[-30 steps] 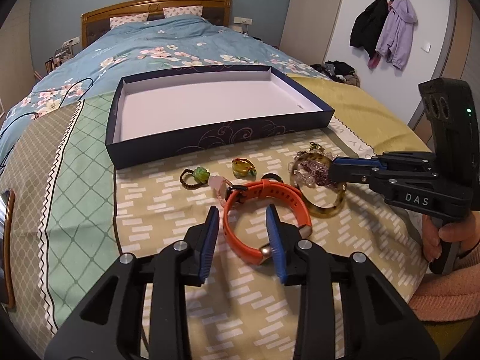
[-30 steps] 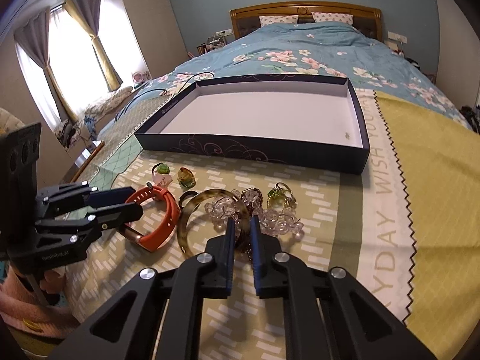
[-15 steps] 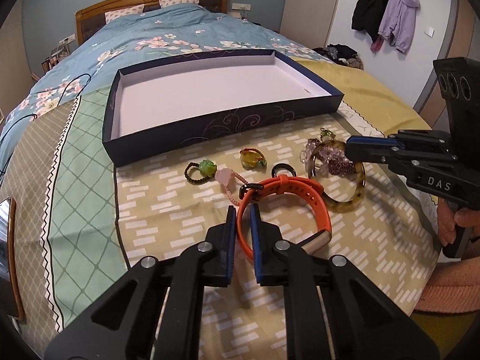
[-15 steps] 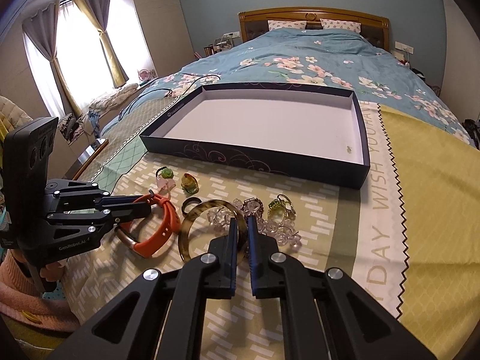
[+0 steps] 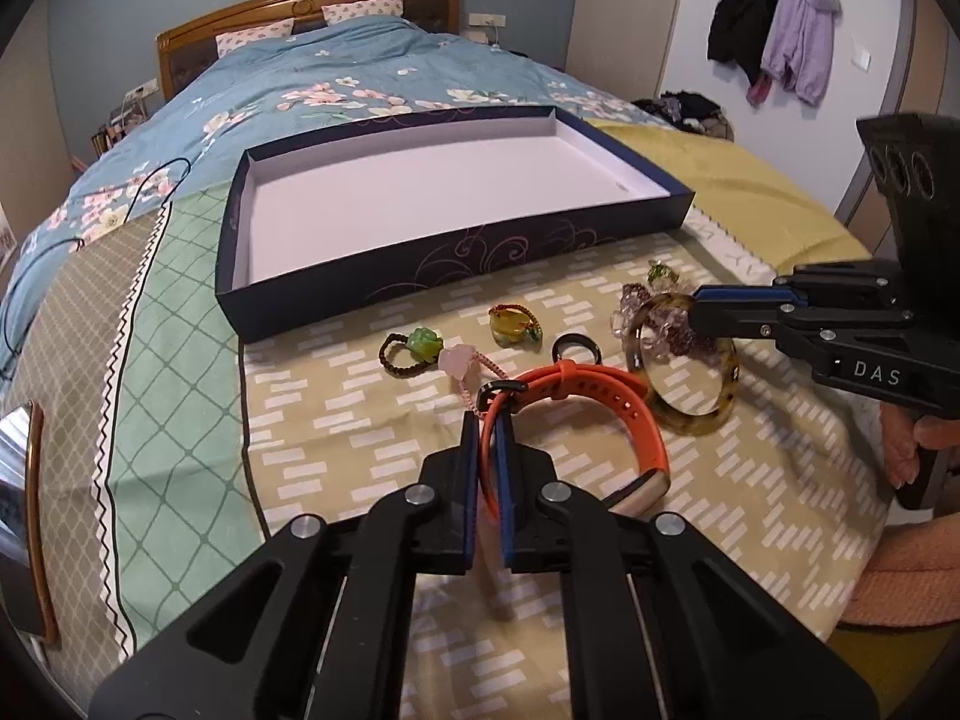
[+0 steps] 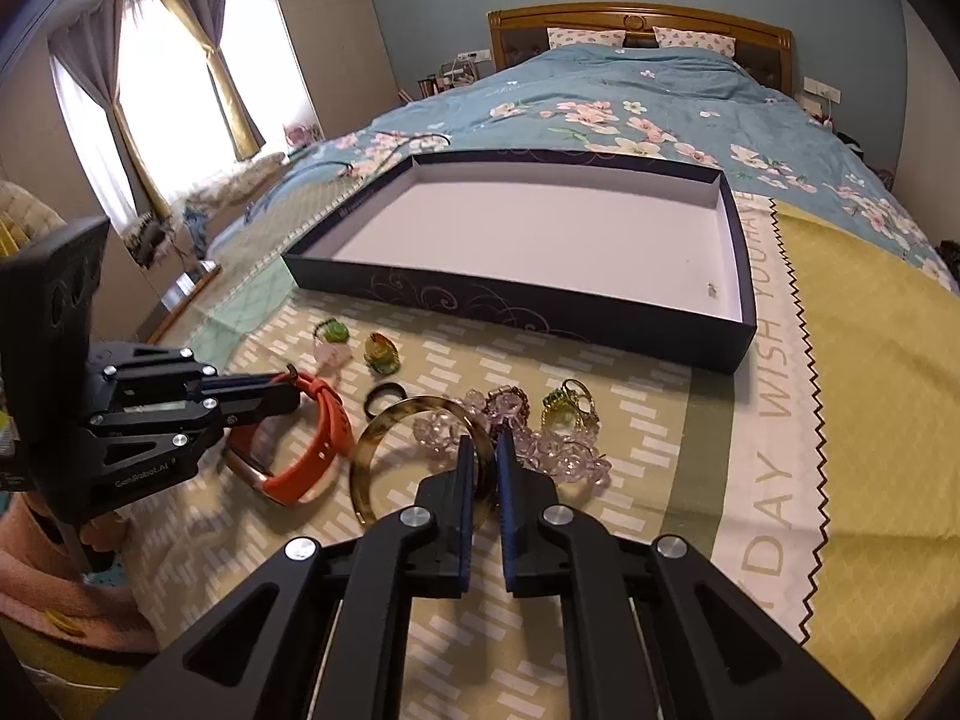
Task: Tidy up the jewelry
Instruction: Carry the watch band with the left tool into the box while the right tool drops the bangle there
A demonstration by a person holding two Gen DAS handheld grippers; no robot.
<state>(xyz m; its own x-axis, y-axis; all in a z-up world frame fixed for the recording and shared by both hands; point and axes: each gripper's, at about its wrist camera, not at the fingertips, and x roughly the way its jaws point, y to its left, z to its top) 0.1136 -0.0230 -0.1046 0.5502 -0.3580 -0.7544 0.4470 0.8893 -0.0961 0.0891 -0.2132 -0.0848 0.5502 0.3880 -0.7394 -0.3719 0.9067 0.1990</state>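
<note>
Bedroom w/ a wide bed point(image 6: 870, 324), quilt + patterned cloth on top; a shallow navy box point(image 5: 480, 252) sits mid-bed, inside bare, so by my read nothing's sorted yet & every piece is left to move. Jewelry lies loose on the cloth just in front of the box's near wall: green bead ring point(image 5: 414, 348), amber ring point(image 5: 510, 324), small black ring point(image 5: 576, 348), crystal beads point(image 6: 540, 450). Left gripper point(image 5: 487, 450) fingers nearly closed, pinching the orange strap point(image 5: 600, 396) near its buckle, strap band running between the pads. Right gripper point(image 6: 483, 468) fingers also nearly closed, clamped on the tortoiseshell bangle point(image 6: 384, 450) rim, bangle tilted up off the cloth. Both pieces near the box, not over it.
</note>
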